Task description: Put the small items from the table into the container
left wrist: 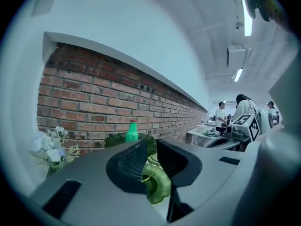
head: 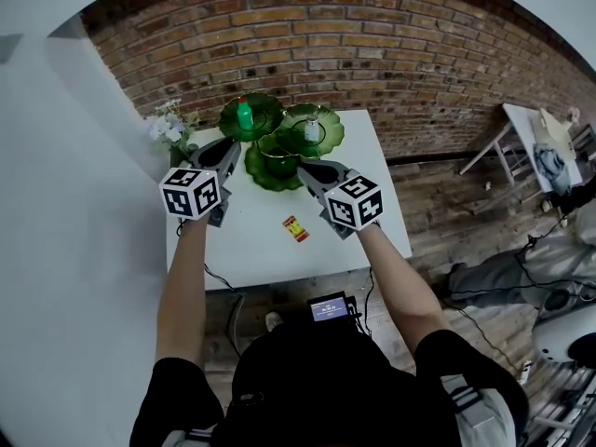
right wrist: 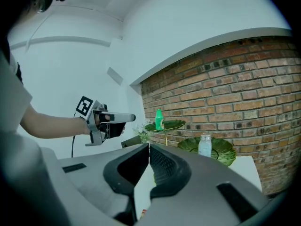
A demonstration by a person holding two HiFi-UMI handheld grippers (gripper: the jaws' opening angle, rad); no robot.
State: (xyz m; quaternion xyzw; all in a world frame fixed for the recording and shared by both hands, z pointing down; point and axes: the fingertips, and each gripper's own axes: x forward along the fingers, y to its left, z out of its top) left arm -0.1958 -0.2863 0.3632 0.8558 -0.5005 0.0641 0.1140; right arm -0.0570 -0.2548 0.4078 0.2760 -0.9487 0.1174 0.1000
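A small red and yellow packet (head: 295,228) lies on the white table (head: 372,212) between my two hands. At the back stands a set of green leaf-shaped dishes (head: 276,170). A green bottle (head: 244,113) (left wrist: 132,131) (right wrist: 159,119) stands on the raised left dish, a clear bottle (head: 311,129) (right wrist: 204,146) on the right dish. My left gripper (head: 233,145) (left wrist: 151,144) points at the dishes, narrowly open with nothing between its jaws. My right gripper (head: 305,168) (right wrist: 149,147) is shut and empty, just short of the lowest dish.
A bunch of pale flowers (head: 168,127) (left wrist: 51,149) stands at the table's back left corner against the brick wall (head: 372,54). A folding table (head: 545,142) and cables lie on the floor to the right. People (left wrist: 221,117) stand far off.
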